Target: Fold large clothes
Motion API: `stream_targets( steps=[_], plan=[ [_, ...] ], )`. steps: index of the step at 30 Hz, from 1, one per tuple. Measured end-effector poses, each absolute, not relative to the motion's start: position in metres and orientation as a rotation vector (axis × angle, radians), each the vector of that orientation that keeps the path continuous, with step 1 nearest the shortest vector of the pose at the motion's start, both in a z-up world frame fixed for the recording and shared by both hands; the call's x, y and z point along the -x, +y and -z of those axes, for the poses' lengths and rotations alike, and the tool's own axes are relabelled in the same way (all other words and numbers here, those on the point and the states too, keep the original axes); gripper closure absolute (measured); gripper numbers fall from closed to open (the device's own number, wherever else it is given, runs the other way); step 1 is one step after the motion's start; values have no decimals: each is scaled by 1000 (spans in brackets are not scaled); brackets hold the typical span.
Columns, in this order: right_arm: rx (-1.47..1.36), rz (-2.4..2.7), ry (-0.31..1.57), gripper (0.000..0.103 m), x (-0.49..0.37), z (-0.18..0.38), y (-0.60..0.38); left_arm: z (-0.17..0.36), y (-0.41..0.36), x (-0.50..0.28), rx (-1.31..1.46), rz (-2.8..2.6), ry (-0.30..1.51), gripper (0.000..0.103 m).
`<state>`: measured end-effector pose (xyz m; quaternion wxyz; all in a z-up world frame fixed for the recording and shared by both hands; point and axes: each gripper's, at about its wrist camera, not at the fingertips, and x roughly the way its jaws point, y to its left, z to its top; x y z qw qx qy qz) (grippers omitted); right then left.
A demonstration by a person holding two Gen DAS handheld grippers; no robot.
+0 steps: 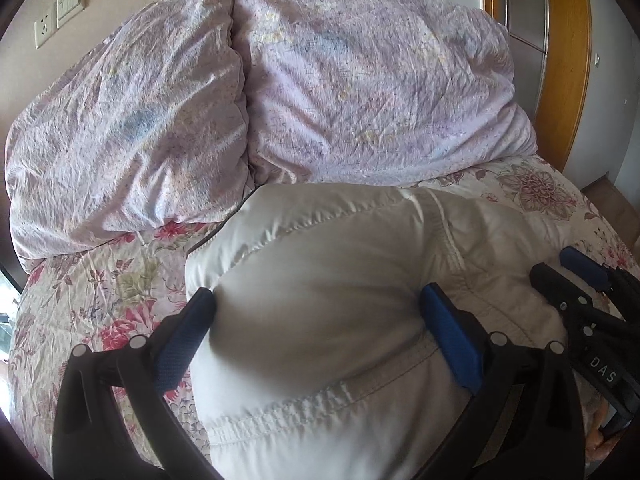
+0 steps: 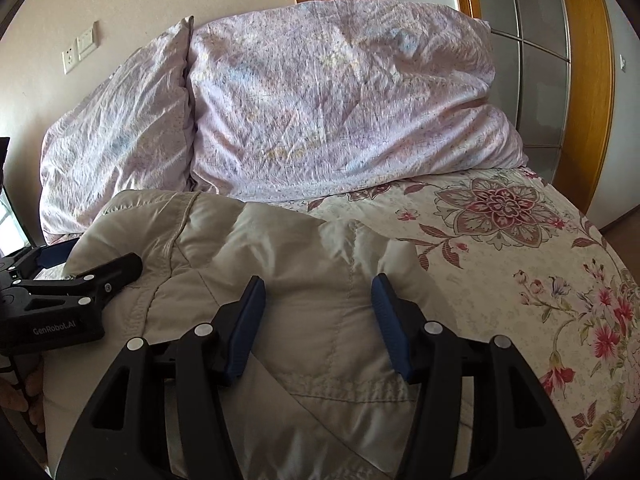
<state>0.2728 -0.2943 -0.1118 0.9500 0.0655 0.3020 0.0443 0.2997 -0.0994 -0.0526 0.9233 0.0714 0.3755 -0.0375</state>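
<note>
A beige padded jacket lies folded into a thick bundle on the flowered bed sheet. My left gripper is open, its blue-padded fingers on either side of the bundle's left part, pressing on it. The jacket also shows in the right wrist view. My right gripper is open over the bundle's right part, fingers apart above the fabric. The right gripper shows at the right edge of the left view, and the left gripper at the left edge of the right view.
A large crumpled lilac duvet is heaped at the head of the bed, just behind the jacket. The flowered sheet stretches to the right. A wall with sockets is at the left, a wooden-framed wardrobe at the right.
</note>
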Motion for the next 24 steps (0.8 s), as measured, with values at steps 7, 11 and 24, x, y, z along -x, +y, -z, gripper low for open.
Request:
stream_targets(
  steps=[7,11,24],
  plan=[
    [-138,-87,642,45,-278,119,-294,63,-104,-303,-170,65,770,2],
    [-150,-96,652,45,-281,123,-296,69,-102,-306,-150,74,775,2],
    [-165,-95,664,44,-286,127,-298,79,-101,-312,-119,85,777,2]
  ],
)
